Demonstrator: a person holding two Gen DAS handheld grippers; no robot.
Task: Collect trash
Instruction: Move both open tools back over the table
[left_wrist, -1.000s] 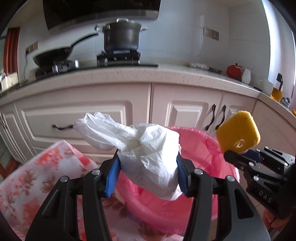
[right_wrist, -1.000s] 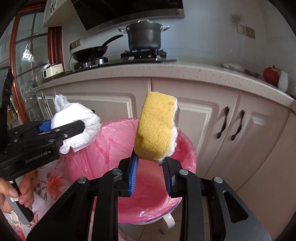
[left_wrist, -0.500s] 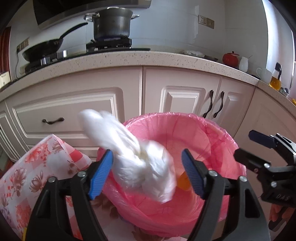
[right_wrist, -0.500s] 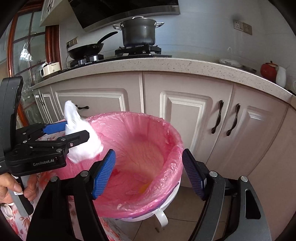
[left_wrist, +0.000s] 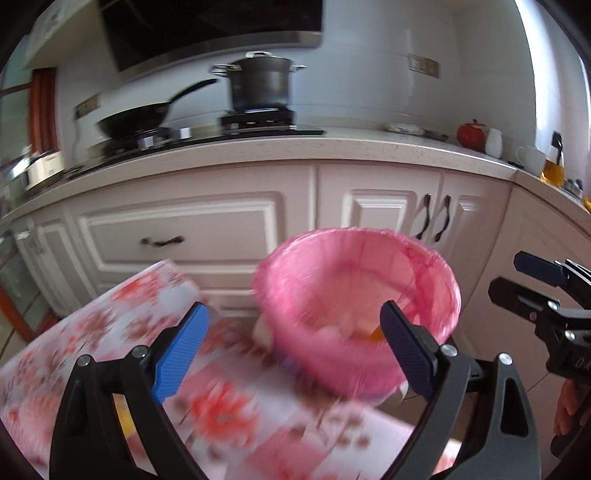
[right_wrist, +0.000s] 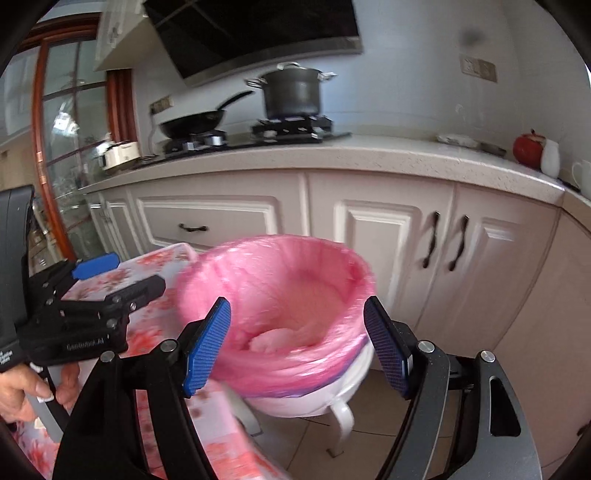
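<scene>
- Since both tools have let their loads go, the left tool (left_wrist: 291, 328) stands with its jaws wide apart and nothing between them; they have just been opening further. The right tool (right_wrist: 297, 343) is likewise spread and empty, having sprung apart a moment ago.
- Both point down and forward toward the pink-lined bin (right_wrist: 280, 258), which I take as the reason they are held so: the mouth of the bin sits right ahead of the jaws, so whatever is released falls inside.
- That bin stands on the floor, close against the corner of the flowered tabletop (left_wrist: 122, 317) and in front of the cabinet doors (right_wrist: 373, 240), so trash lifted from the tabletop has only a short way to travel.
- Looking down the right tool, you can see a pale crumpled lump (right_wrist: 271, 338) lying at the bottom of the liner, also the bin's white body and handle (right_wrist: 341, 417) under the pink plastic, and a hand (right_wrist: 22, 387) gripping the left tool from below.
- Looking down the left tool, the bin's inside is blurred, yet a yellow-orange bit (left_wrist: 375, 332) shows among pale shapes near the bottom; this may be the sponge, though I cannot be sure. Only this side shows more of the tabletop's cloth, and the right tool entering from the right edge.
- My guess is more trash waits on the tabletop.
</scene>
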